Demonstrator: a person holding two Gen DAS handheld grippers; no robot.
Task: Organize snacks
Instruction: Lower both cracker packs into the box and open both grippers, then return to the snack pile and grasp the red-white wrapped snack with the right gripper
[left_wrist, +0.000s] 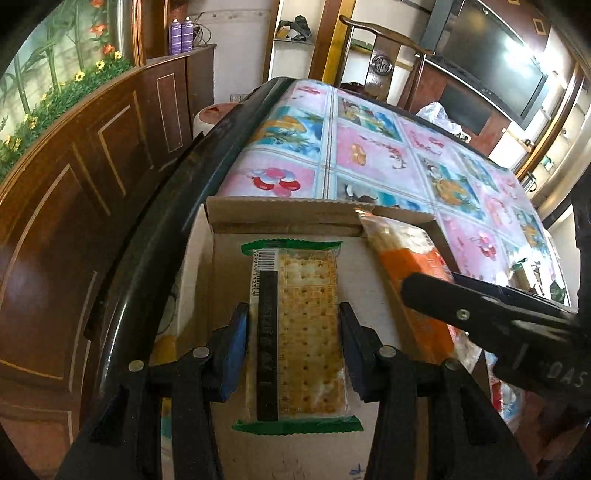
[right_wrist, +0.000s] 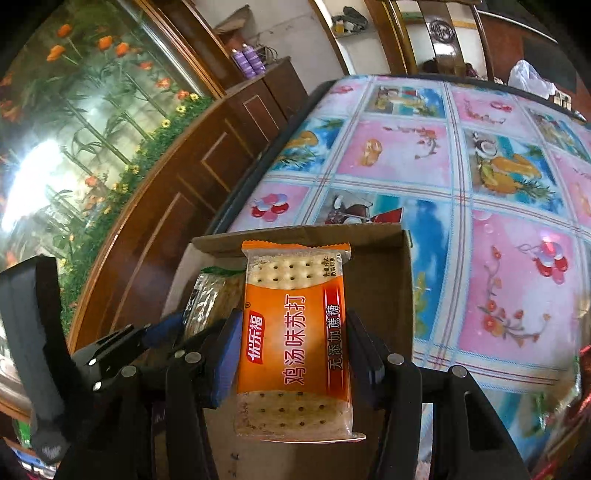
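In the left wrist view, our left tongs (left_wrist: 293, 345) clench a green-edged cracker pack (left_wrist: 299, 332) above the cardboard box (left_wrist: 280, 216) on the table (left_wrist: 369, 155), with the orange cracker pack (left_wrist: 413, 266) and the right tongs at 3 o'clock. In the right wrist view, our right tongs (right_wrist: 291, 354) clench the orange cracker pack (right_wrist: 295, 339) over the same box (right_wrist: 388, 280), the green-edged pack (right_wrist: 210, 299) at 9 o'clock.

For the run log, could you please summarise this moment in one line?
left gripper: holds green cracker pack | right gripper: holds orange cracker pack | both over cardboard box
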